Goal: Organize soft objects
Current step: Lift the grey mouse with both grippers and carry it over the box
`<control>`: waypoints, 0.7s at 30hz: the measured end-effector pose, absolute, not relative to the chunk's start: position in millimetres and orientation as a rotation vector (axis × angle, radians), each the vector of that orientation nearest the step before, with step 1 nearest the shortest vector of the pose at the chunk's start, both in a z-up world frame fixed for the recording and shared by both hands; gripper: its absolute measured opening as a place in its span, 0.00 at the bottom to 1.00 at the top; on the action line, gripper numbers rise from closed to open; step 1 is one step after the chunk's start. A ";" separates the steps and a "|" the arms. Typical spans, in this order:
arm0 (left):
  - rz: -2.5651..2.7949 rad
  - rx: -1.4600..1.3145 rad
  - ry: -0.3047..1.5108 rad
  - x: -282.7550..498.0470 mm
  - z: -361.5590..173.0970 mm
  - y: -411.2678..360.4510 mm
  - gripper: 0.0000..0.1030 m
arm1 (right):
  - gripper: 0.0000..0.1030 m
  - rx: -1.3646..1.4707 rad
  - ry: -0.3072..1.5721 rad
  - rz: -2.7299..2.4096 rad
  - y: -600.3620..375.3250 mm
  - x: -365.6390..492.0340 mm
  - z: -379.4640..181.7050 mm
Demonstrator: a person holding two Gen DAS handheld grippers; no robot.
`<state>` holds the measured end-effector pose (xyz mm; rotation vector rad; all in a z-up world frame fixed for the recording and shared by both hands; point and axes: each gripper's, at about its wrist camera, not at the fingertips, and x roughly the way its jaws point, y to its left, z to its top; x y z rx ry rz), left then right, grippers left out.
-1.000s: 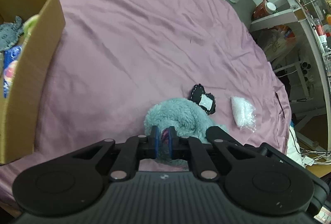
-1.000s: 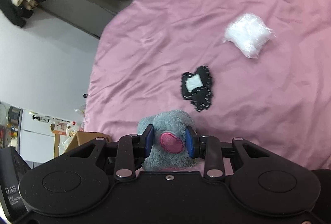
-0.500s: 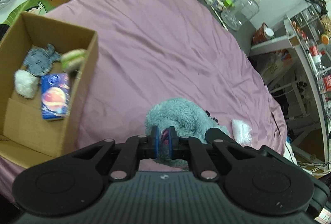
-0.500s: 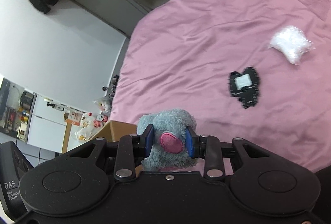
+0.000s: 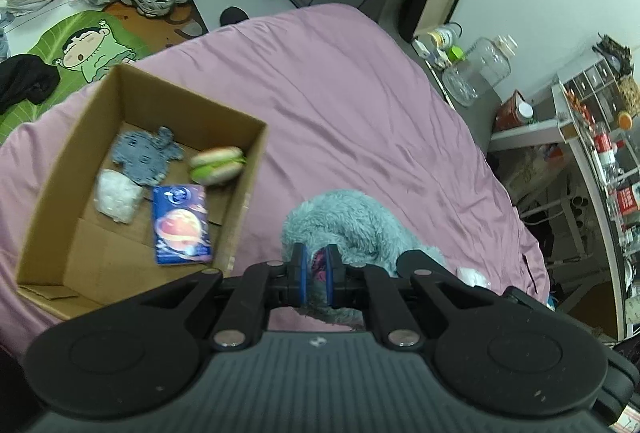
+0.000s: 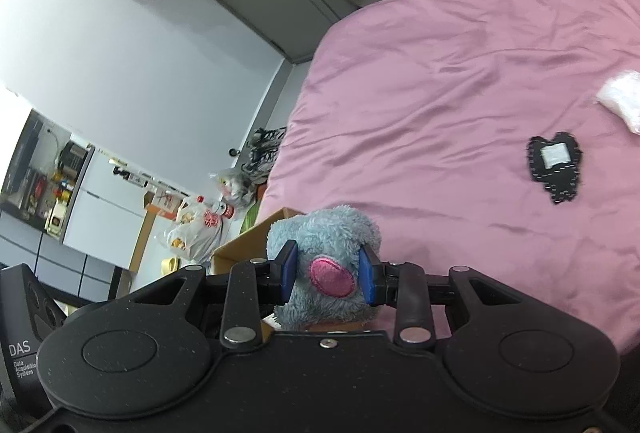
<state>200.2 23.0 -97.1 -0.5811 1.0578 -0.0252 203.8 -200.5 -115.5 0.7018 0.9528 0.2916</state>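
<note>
Gripping one grey-blue plush toy (image 5: 352, 221) between them, the left gripper (image 5: 315, 270) pinches a thin fold nearly shut while the right gripper (image 6: 328, 273) clamps a limb with a pink patch, above the purple bedsheet (image 5: 360, 105); beyond, the cardboard box (image 5: 76, 137) sits on the sheet.

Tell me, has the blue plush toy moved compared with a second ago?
Yes. Held by both tools, the blue plush toy has been carried away from the black patch on the pink bedspread, toward the cardboard box.

Each black claw (image 5: 316, 275) (image 6: 328, 273) has blue pads, silver screws and round housings.
</note>
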 end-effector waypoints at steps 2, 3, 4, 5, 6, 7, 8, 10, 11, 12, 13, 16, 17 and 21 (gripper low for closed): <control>-0.019 -0.588 1.051 198.6 -95.8 32.2 0.08 | 0.31 0.693 0.955 0.302 -191.8 204.4 -113.1; -0.016 -0.590 1.048 196.5 -95.2 38.7 0.08 | 0.31 0.688 0.956 0.308 -186.5 204.6 -111.7; -0.012 -0.591 1.045 195.8 -94.6 43.7 0.08 | 0.31 0.682 0.956 0.314 -181.9 204.6 -110.8; -0.007 -0.592 1.042 195.0 -94.1 48.6 0.08 | 0.31 0.676 0.956 0.321 -176.5 204.9 -110.0; 0.001 -0.596 1.038 194.2 -94.0 55.1 0.08 | 0.31 0.672 0.958 0.330 -170.2 205.1 -109.6; 0.008 -0.599 1.037 193.1 -94.3 60.9 0.08 | 0.31 0.670 0.962 0.337 -164.9 205.7 -109.9; 0.013 -0.603 1.037 192.4 -95.1 66.7 0.08 | 0.31 0.665 0.966 0.344 -158.5 206.3 -110.0; 0.024 -0.606 1.038 190.4 -96.2 77.5 0.08 | 0.31 0.654 0.973 0.357 -146.8 206.6 -109.9; 0.030 -0.609 1.039 189.5 -97.2 84.2 0.08 | 0.31 0.651 0.978 0.362 -141.0 207.0 -110.1; 0.036 -0.612 1.040 188.2 -98.0 89.4 0.08 | 0.31 0.647 0.984 0.369 -134.6 207.6 -110.5; 0.042 -0.614 1.042 187.6 -98.9 95.7 0.08 | 0.31 0.642 0.989 0.376 -128.5 207.8 -110.5; 0.058 -0.619 1.048 186.0 -101.4 111.1 0.08 | 0.31 0.624 1.004 0.394 -111.7 209.2 -110.7; 0.066 -0.624 1.049 185.1 -102.6 116.7 0.08 | 0.31 0.619 1.009 0.400 -106.9 209.3 -110.9; 0.092 -0.621 1.060 181.5 -107.7 132.7 0.08 | 0.31 0.598 1.033 0.422 -87.1 211.1 -115.8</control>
